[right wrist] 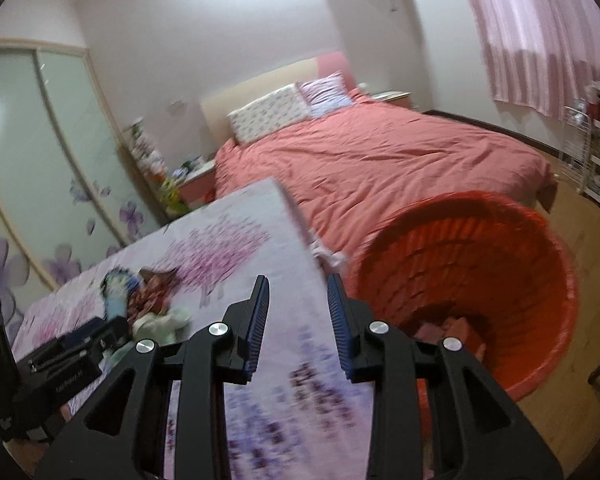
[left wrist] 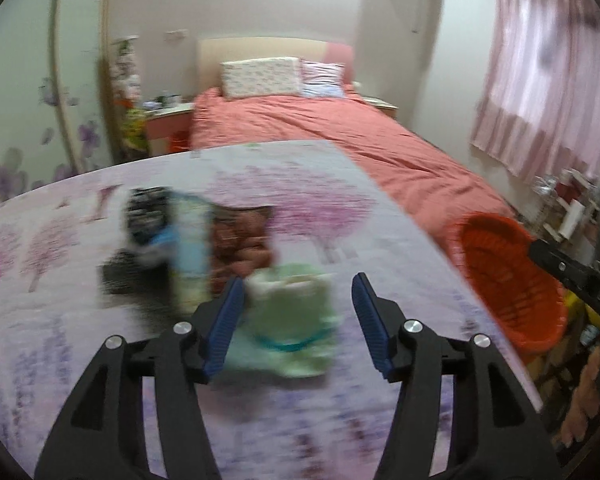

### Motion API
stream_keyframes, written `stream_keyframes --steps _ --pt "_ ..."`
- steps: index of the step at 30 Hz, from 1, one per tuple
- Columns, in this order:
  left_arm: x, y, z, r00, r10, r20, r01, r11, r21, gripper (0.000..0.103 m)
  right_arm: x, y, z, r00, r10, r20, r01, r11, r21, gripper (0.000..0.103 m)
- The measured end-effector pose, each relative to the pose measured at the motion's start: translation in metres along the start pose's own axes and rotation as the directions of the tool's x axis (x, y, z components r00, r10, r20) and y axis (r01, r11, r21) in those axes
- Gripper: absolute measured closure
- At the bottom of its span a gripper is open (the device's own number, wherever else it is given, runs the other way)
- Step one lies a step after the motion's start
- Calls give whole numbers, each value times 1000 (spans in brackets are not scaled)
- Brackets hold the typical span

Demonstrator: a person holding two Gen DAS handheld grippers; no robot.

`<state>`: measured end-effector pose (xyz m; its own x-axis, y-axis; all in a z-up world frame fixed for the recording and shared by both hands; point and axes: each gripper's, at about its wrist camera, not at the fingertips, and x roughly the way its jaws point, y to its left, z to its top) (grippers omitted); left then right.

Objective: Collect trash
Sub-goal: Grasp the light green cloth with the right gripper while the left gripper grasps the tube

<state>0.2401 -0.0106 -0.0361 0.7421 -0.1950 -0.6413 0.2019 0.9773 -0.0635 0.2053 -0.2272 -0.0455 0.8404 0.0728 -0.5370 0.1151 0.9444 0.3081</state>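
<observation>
Done: some reddish trash already lies in the orange basket (right wrist: 500, 264) beside the counter (right wrist: 260, 248) | Left: wrapper pile (left wrist: 204, 248) and pale green wrapper (left wrist: 292, 320) on counter | left gripper (left wrist: 298, 320) jaws spread around green wrapper, not pinching | right gripper (right wrist: 298, 324) jaws parted, empty

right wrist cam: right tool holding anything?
No. The right tool stands open with only the floral tablecloth visible between its fingers, beside the orange basket.

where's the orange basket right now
The orange basket sits off the right edge of the floral-cloth table, in front of the pink bed; the right wrist view looks into it, and it appears far right in the left wrist view.
</observation>
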Motion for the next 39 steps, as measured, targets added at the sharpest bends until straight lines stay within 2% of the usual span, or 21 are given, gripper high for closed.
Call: stream_keyframes --steps 7,14,16,23,24,25,26,31,39 --pt "-9 72 -15 992 124 -21 -126 988 -89 46 34 61 -20 992 67 -111 -77 993 -92 72" --pt "-21 114 -26 984 180 -14 -180 975 -129 46 63 107 -36 976 94 -197 -124 982 -145 69" --pt "-22 123 -29 983 181 -20 -182 973 -142 46 72 116 -38 971 95 -217 -130 980 -151 67" --pt "-22 134 -35 985 166 -38 -170 972 -164 46 97 123 -46 959 75 -274 -113 985 -128 68" --pt "-21 134 -36 986 162 -39 -167 972 -165 46 97 123 -48 959 76 -272 -116 984 -133 72" --pt "-21 134 -36 987 156 -41 -161 973 -167 46 95 122 -50 960 73 -269 -115 983 -145 82" --pt "-20 134 -36 988 151 -42 -156 973 -168 46 94 123 -51 961 70 -268 -115 981 -154 87" --pt "-12 125 -33 992 119 -50 -125 978 -164 46 86 114 -48 965 70 -252 -111 982 -151 98" --pt "4 98 -23 998 49 -50 -56 986 -156 46 70 77 -35 983 -65 -170 46 993 -112 98"
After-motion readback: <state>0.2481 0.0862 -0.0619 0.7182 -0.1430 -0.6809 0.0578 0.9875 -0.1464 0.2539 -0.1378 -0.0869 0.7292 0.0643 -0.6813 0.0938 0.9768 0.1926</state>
